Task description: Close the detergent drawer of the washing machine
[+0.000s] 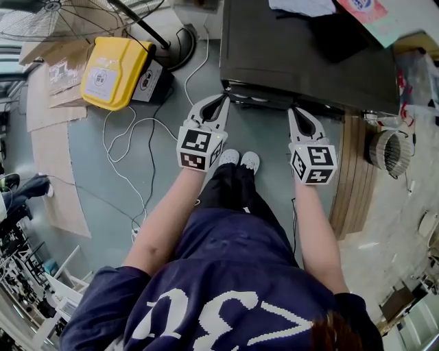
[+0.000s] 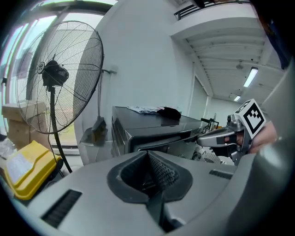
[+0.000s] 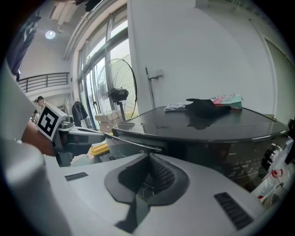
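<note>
The dark washing machine (image 1: 309, 55) stands in front of me, its top seen from above. Its detergent drawer (image 1: 251, 100) juts a little from the upper front; in the right gripper view the drawer (image 3: 133, 140) is a pale tray under the lid's edge. My left gripper (image 1: 224, 98) is shut and empty, its tips at the drawer's left end. My right gripper (image 1: 291, 110) is also shut and empty, its tips at the machine's front further right. In the left gripper view the left gripper (image 2: 148, 154) points at the machine (image 2: 147, 122). The right gripper (image 3: 150, 156) points at the front panel.
A yellow case (image 1: 113, 72) and a standing fan's base (image 1: 171, 44) sit left of the machine, with white cables (image 1: 130, 171) across the floor. Cloth (image 1: 302, 7) lies on the machine's top. A coiled duct (image 1: 387, 151) lies at the right. My feet (image 1: 240, 159) are between the grippers.
</note>
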Available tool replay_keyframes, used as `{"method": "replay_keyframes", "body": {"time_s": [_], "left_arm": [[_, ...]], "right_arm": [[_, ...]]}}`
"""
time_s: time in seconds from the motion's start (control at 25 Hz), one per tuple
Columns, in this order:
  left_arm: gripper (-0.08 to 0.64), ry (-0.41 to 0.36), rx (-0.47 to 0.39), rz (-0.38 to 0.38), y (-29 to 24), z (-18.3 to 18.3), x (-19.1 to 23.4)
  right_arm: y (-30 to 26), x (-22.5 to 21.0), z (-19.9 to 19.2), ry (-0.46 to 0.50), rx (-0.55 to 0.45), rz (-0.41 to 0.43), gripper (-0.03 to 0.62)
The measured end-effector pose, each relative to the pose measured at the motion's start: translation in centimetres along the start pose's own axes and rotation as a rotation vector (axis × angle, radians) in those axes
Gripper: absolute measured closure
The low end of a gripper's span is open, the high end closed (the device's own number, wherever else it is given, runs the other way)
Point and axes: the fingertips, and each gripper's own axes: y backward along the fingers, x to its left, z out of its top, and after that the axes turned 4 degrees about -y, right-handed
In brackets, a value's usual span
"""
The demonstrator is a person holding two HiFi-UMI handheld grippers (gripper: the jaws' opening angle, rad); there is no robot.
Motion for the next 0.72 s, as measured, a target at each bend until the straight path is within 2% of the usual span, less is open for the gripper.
{"method": "replay_keyframes", "body": {"time_s": [0.72], "left_arm": [[0.541,-0.007,-0.010,0.009,-1.00,0.77,0.65]], "right_arm": [[-0.92,-0.61,0.93,0.001,-0.007,0.005,0.576]]}}
